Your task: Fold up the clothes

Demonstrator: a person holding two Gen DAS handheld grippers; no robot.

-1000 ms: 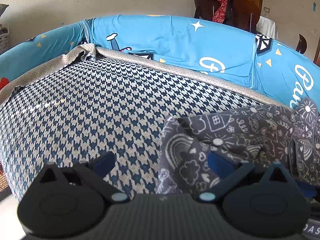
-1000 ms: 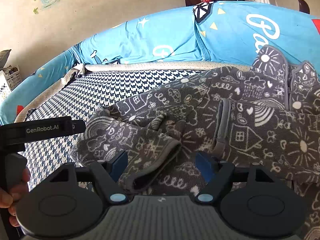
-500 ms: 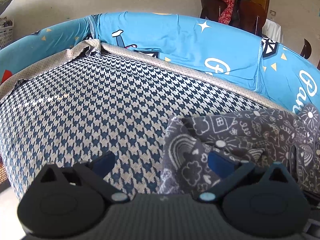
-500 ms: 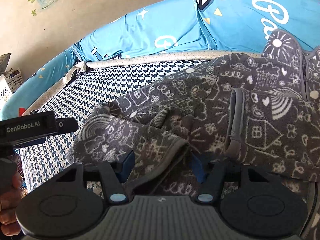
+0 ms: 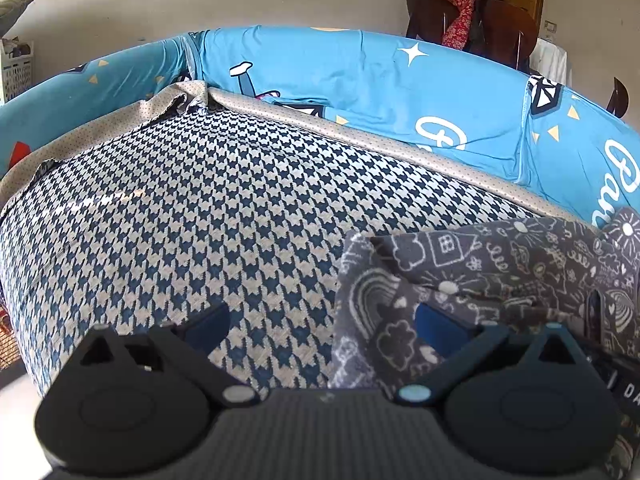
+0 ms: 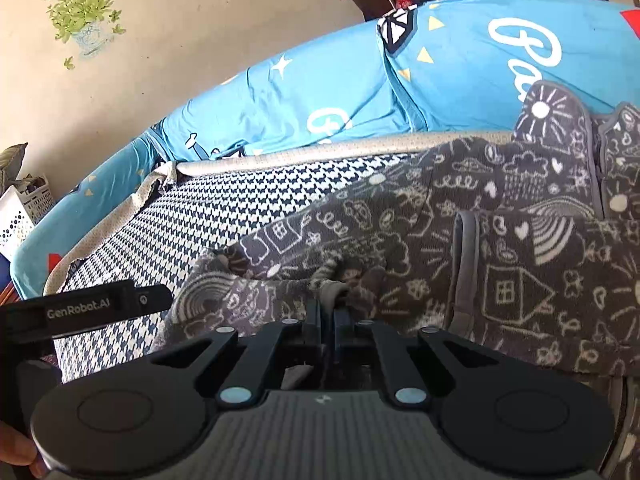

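A dark grey fleece garment (image 6: 520, 280) with white doodle print lies crumpled on the right part of the houndstooth sofa seat (image 5: 200, 220). My right gripper (image 6: 328, 308) has its jaws closing tight, the pads pinching a bunched fold of the garment's edge. In the left wrist view, the garment's left corner (image 5: 400, 300) reaches in front of the right finger. My left gripper (image 5: 320, 320) stands open just above the seat, nothing pressed between its fingers. Its black housing (image 6: 80, 312) shows at the left of the right wrist view.
Blue printed cushions (image 5: 360, 92) line the sofa back and left arm. Dark wooden chairs with a red cloth (image 5: 460, 20) stand behind the sofa. A white perforated basket (image 6: 20, 216) sits on the floor at far left. A person's hand (image 6: 16, 452) holds the left gripper.
The right gripper's jaws went from wide open around the garment's edge to shut on it. The left gripper stayed open and in place.
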